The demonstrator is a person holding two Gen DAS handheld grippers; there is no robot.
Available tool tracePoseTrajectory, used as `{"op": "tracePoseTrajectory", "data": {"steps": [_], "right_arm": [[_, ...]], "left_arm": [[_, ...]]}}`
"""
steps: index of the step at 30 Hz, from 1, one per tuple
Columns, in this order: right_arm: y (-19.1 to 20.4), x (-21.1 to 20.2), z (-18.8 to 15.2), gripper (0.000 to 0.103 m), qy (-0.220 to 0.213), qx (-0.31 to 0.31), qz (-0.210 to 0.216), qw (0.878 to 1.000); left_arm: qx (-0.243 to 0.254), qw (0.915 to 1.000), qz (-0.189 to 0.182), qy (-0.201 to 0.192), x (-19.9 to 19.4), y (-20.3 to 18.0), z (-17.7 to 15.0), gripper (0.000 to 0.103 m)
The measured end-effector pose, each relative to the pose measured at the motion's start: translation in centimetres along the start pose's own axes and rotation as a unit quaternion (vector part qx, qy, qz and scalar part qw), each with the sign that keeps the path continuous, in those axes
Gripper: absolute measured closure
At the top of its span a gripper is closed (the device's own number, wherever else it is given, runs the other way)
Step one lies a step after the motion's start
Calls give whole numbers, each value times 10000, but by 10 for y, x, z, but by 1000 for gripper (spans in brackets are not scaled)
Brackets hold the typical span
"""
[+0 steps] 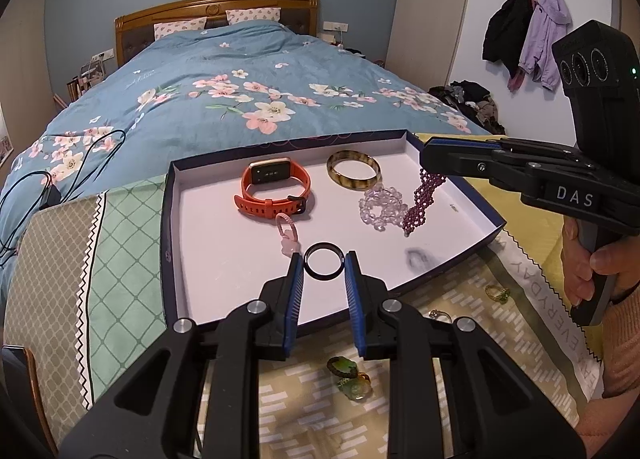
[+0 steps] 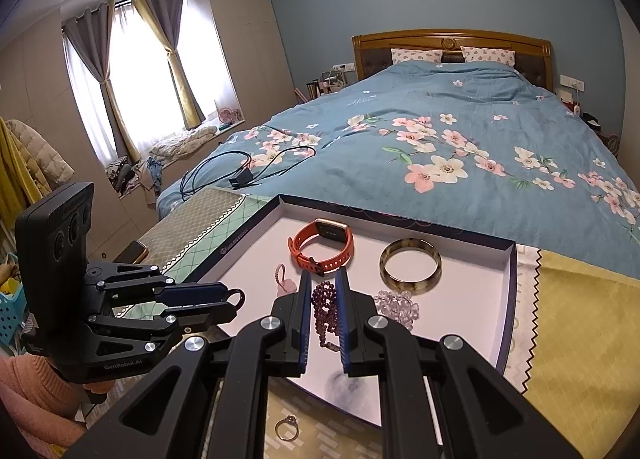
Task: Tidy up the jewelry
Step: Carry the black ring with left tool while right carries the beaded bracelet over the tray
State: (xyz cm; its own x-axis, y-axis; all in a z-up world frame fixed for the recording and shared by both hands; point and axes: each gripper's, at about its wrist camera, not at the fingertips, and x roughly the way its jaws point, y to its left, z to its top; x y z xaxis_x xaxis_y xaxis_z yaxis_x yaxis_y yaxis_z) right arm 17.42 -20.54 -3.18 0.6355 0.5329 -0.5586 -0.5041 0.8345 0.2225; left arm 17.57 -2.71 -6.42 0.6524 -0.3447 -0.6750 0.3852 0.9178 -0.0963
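Observation:
A shallow white tray (image 1: 208, 271) with a dark rim lies on a cloth at the foot of the bed. My left gripper (image 1: 324, 261) is shut on a black ring (image 1: 324, 279), held just over the tray's near part. My right gripper (image 2: 323, 277) is shut on a purple bead bracelet (image 2: 325, 305), which hangs down over the tray's right half; the same bracelet (image 1: 424, 199) dangles from it in the left wrist view. An orange watch (image 1: 276, 187), an amber bangle (image 1: 352, 171), a clear bead bracelet (image 1: 380, 207) and a pink charm loop (image 1: 286, 233) lie in the tray.
Loose pieces lie on the patterned cloth in front of the tray: a green ring (image 1: 497, 293), a silver ring (image 1: 439, 315), green and amber pieces (image 1: 350, 377), and a stone ring (image 2: 287, 428). Black cables (image 2: 248, 167) lie on the blue floral bedspread behind.

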Motion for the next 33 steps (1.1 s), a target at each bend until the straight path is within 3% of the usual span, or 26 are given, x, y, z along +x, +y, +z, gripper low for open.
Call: {"op": "tracePoseTrajectory", "data": {"steps": [33], "right_arm": [[-7, 30, 8, 93, 136, 29, 97, 9999]], "left_arm": [[-79, 9995, 131, 262, 29, 13, 5, 82]]}}
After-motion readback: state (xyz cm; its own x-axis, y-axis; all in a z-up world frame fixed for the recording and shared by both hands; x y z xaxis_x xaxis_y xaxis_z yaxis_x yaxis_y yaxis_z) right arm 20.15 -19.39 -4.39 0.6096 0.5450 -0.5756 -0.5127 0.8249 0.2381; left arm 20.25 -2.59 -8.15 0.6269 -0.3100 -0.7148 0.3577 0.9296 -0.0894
